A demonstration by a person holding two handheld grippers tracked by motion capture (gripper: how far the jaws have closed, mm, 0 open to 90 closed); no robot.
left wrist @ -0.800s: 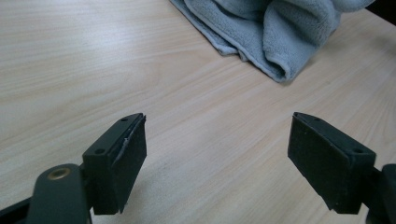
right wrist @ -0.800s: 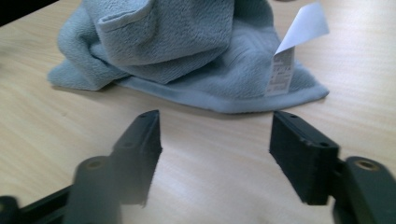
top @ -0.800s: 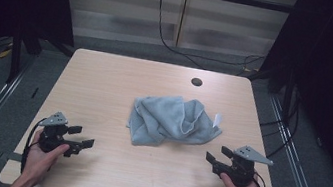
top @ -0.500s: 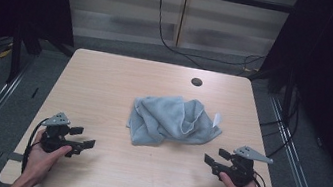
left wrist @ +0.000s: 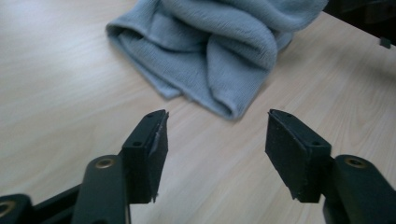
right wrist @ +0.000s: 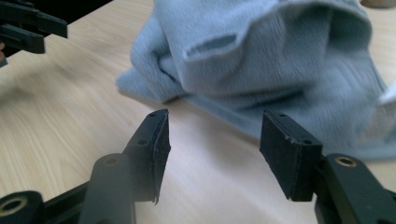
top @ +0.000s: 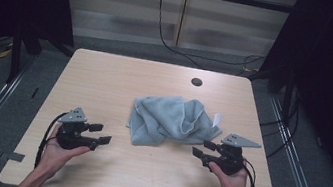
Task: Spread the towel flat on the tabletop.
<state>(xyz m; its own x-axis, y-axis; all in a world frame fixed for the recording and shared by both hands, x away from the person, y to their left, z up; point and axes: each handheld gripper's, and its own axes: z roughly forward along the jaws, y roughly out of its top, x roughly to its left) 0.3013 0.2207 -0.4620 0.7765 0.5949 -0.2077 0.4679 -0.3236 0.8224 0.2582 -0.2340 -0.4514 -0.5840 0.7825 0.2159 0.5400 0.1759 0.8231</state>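
Observation:
A crumpled grey-blue towel [top: 170, 119] lies in a heap at the middle of the wooden table [top: 106, 79], with a small white tag [top: 217, 119] on its right side. My left gripper [top: 100, 133] rests low near the front left, open, its jaws pointing right toward the towel. In the left gripper view the open gripper [left wrist: 217, 126] has bare wood between its jaws, and the towel [left wrist: 210, 42] lies just beyond. My right gripper [top: 201, 148] is open at the towel's front right corner. In the right gripper view the gripper [right wrist: 212, 126] stands just short of the towel [right wrist: 261, 60].
A round cable hole [top: 196, 82] sits near the table's far edge. Dark floor, black stands and cables surround the table. The other hand's gripper [right wrist: 28, 25] shows far off at the top left of the right gripper view.
Both grippers have edged inward toward the towel, the left one rightward and the right one leftward. The towel has not moved.

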